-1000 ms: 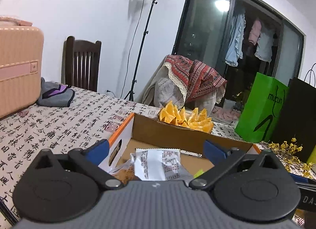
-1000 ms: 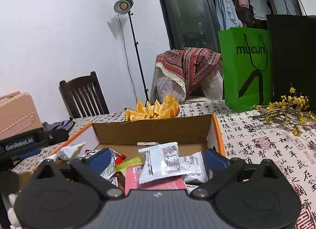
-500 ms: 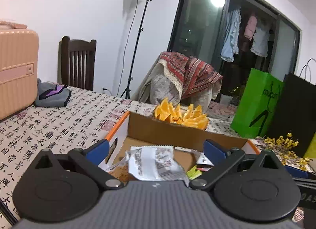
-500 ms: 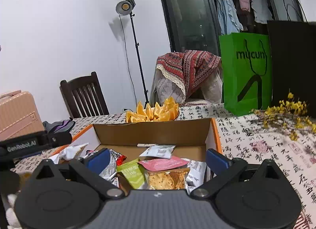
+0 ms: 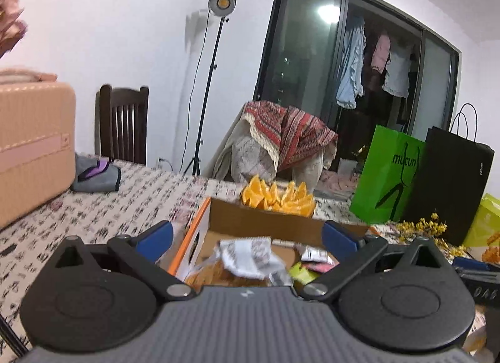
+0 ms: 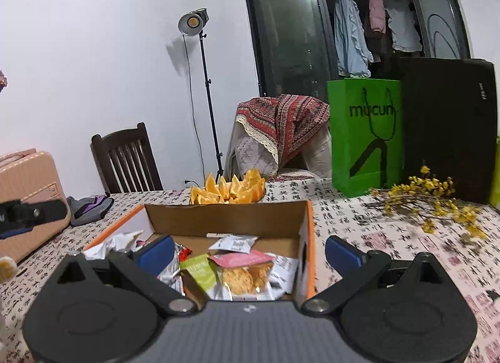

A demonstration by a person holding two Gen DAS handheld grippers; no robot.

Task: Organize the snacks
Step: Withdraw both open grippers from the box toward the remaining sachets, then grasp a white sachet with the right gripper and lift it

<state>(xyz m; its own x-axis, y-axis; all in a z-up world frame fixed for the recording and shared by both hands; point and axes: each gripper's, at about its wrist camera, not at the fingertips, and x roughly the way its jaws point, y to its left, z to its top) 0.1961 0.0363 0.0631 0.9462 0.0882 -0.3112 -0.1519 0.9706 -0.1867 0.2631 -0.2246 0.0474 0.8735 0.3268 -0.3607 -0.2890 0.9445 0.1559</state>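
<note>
An open cardboard box [image 6: 225, 219] with orange edges stands on the patterned tablecloth and holds several snack packets. In the right wrist view a pink cracker packet [image 6: 243, 269], a green packet [image 6: 200, 272] and a white packet [image 6: 234, 242] lie inside it. My right gripper [image 6: 250, 249] hangs open over the box's near end, gripping nothing. In the left wrist view the box [image 5: 265, 222] lies just ahead. A blurred white cracker packet [image 5: 247, 256] sits low between the wide-open fingers of my left gripper [image 5: 248, 236], untouched by either.
A plate of orange wedges [image 6: 229, 191] stands behind the box. A green bag [image 6: 365, 134], a black bag [image 6: 450, 128] and yellow flower sprigs [image 6: 431, 200] fill the right side. A pink suitcase [image 5: 31, 144] and grey pouch [image 5: 97, 175] sit left, by a chair [image 5: 123, 125].
The white and pink packets that were between my right fingers have dropped into the box. My left gripper has drifted slightly, with its view now blurred; both stayed open.
</note>
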